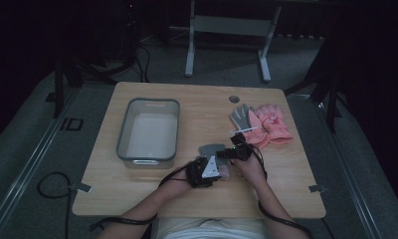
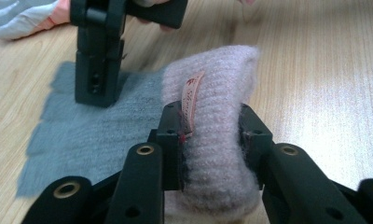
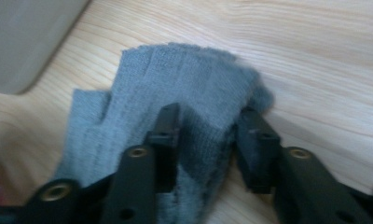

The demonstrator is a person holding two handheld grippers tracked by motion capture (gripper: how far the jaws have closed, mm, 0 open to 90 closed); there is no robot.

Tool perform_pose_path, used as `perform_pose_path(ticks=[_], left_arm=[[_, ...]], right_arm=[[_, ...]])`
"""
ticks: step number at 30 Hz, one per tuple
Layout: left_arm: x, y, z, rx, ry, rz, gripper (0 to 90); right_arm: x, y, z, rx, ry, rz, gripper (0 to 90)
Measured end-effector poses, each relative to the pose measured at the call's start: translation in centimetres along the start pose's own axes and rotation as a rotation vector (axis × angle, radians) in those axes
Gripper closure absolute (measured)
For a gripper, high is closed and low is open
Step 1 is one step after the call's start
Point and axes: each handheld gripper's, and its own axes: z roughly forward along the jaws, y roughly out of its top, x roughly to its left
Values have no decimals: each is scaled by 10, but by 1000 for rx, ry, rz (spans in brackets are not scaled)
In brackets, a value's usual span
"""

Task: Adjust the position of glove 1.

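Note:
A knit glove lies on the table in front of me, grey [image 1: 212, 148] at the finger end and pale pink at the cuff [image 2: 212, 84]. My left gripper [image 2: 210, 123] is shut on the pink cuff, whose small label [image 2: 191, 100] sticks up between the jaws. In the high view the left gripper [image 1: 207, 172] sits at the near end of the glove. My right gripper [image 3: 208, 126] is shut on a bunched fold of the grey glove [image 3: 175, 79]. It comes down on the far end of the glove [image 2: 98, 60], and stands right of that end in the high view [image 1: 233, 152].
A grey plastic bin [image 1: 125, 142] stands left of centre; its corner [image 3: 26, 37] is near the glove. More gloves lie at the back right, one grey [image 1: 241, 117] and a pink pair [image 1: 270, 124]. A round hole [image 1: 234, 98] is in the tabletop.

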Motion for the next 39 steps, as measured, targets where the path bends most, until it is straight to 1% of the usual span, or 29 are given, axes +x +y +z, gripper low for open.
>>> perform_pose_path(ticks=[1, 2, 3, 5, 7, 8, 9, 10, 11, 15, 16, 17, 19, 20, 21, 22, 24, 27, 29, 30, 31, 32, 33, 34, 35, 36, 37, 38, 39], left_arm=[[1, 0, 0, 1, -7, -1, 690], [1, 0, 0, 1, -7, -1, 693], [3, 0, -1, 2, -19, -15, 696], [6, 0, -2, 7, -33, -30, 701], [7, 0, -3, 8, -34, -38, 704], [8, 0, -5, 13, -32, -44, 705], [8, 0, -5, 13, -32, -44, 707], [9, 1, -6, 16, -29, -47, 707], [12, 2, -9, 8, -34, -63, 710], [16, 6, -14, -5, -34, -55, 711], [19, 12, -20, -16, -38, -53, 711], [19, 12, -20, -16, -38, -53, 710], [23, 21, -31, -33, -30, -35, 710], [23, 21, -31, -33, -30, -35, 709], [25, 24, -36, -36, -30, -25, 709], [27, 27, -40, -42, -24, -18, 710], [31, 32, -47, -47, -21, -2, 709], [37, 39, -58, -50, -21, 22, 709], [41, 42, -64, -42, -14, 47, 709], [44, 44, -67, -39, -13, 50, 709], [46, 45, -70, -32, -8, 61, 709], [51, 47, -77, -23, -7, 68, 709], [51, 47, -77, -23, -7, 68, 709], [53, 47, -80, -16, 0, 76, 709], [55, 47, -83, -8, 5, 86, 708], [58, 47, -85, 0, 14, 89, 708], [60, 47, -88, 6, 21, 93, 707], [62, 47, -91, 9, 26, 98, 707], [67, 47, -98, 14, 34, 99, 708]], right_arm=[[1, 1, 1, 5, 12, 3, 688], [1, 1, 1, 5, 12, 3, 688], [3, 4, 3, 15, 36, 3, 726], [6, 6, 4, 23, 40, -13, 746], [8, 7, 4, 23, 33, -18, 754], [12, 9, 3, 12, 25, -33, 764], [12, 9, 3, 12, 25, -33, 764], [13, 10, 0, -2, 24, -34, 766], [13, 12, -7, -32, 33, -22, 767], [16, 14, -16, -58, 31, -32, 769], [18, 17, -24, -78, 33, -36, 769], [19, 19, -28, -86, 33, -37, 769], [21, 22, -37, -112, 38, -47, 769], [23, 24, -41, -122, 38, -50, 769], [23, 24, -41, -122, 38, -50, 769], [24, 26, -45, -128, 39, -55, 769], [27, 32, -55, -158, 38, -67, 770], [31, 37, -62, -178, 36, -76, 771], [34, 41, -65, -190, 32, -85, 772], [34, 41, -65, -190, 32, -85, 772], [38, 46, -67, -198, 34, -88, 772], [39, 49, -67, -198, 36, -93, 772], [41, 52, -67, -200, 36, -97, 772], [41, 52, -67, -200, 36, -97, 772], [45, 58, -67, -204, 37, -103, 772], [45, 58, -67, -204, 37, -103, 772], [49, 65, -67, -209, 37, -112, 773], [49, 65, -67, -209, 37, -112, 773], [55, 72, -66, -216, 36, -120, 773]])
